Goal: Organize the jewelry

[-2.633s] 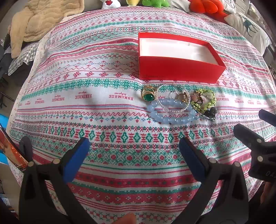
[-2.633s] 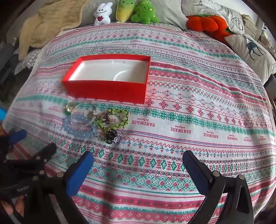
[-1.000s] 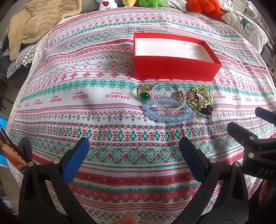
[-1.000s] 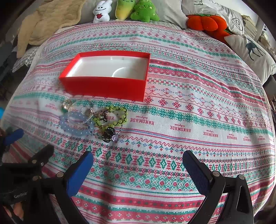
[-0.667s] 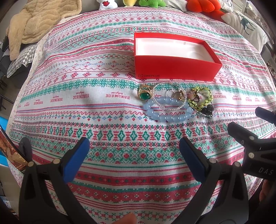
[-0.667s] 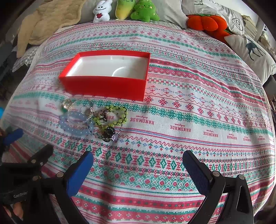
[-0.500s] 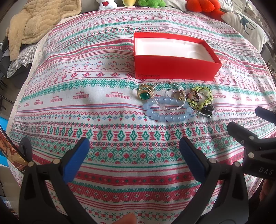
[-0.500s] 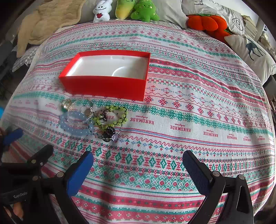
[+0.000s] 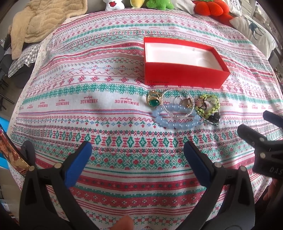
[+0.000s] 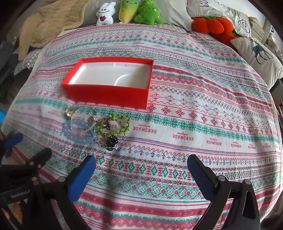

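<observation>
So both grippers are just hanging over the bed (image 9: 70, 99), which has a red, green and white patterned spread with "HANDMADE" woven into it; the left gripper (image 9: 137, 151) has its jaws spread wide with nothing between them, blue pads facing each other over bare cloth; the right gripper (image 10: 141, 164) is the same deal, jaws wide apart and holding nothing.

The jewelry is all in one little tangle on the spread, just in front of the red box (image 9: 182, 75); that box is open on top, white inside, and has nothing in it. In the pile there's a gold ring with a green stone (image 9: 153, 100) at the left end; a pale blue bead bracelet (image 9: 175, 123) nearest the grippers; a thin silver beaded bracelet (image 9: 167, 92) lying partly over the blue one, with a couple of small rings inside its loop; a yellow-green bead bracelet (image 9: 211, 106) on the right; and a dark heart-shaped pendant (image 9: 214, 119) touching that one's near edge.

From the left wrist view the right gripper's black fingers show at the right edge, beside the pile; plush toys (image 10: 141, 12) and pillows (image 10: 256, 51) line the far side of the bed, and a beige blanket (image 10: 53, 23) is bunched at the far left corner.
</observation>
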`<state>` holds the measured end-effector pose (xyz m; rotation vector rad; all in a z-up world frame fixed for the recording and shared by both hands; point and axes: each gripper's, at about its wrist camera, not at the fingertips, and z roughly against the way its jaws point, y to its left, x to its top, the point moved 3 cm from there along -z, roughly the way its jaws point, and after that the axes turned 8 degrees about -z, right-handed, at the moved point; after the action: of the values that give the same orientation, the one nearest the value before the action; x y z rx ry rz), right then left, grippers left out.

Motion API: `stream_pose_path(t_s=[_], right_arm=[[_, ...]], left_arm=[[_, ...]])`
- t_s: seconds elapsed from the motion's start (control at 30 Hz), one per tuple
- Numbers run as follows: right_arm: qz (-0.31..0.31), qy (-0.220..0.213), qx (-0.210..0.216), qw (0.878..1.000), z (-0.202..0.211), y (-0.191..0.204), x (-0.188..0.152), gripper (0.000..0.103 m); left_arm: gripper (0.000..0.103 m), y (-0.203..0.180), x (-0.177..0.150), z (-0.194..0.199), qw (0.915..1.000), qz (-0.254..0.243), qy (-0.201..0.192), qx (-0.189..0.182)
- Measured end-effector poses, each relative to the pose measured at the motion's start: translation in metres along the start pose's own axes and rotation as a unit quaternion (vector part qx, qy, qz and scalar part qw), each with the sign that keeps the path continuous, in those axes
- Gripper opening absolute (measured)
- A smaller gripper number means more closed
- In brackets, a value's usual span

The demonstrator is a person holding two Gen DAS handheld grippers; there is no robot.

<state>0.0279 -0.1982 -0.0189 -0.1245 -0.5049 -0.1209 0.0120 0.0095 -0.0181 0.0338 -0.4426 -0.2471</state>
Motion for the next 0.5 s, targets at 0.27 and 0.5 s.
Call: stream_pose_path(t_s=[0.27,0.5], right_arm=[[-0.024,0.014,0.023,0.999,0.009,-0.007,0.025,0.103],[-0.03,0.029,0.056,0.998,0.003,-0.004,0.048,0.103]], left_arm=[[0.103,0.017,0.018,0.007,0.9989,0.007,0.01,-0.046],[0.102,0.026,0.043,0.001,0.9954,0.025,0.007,-0.092]])
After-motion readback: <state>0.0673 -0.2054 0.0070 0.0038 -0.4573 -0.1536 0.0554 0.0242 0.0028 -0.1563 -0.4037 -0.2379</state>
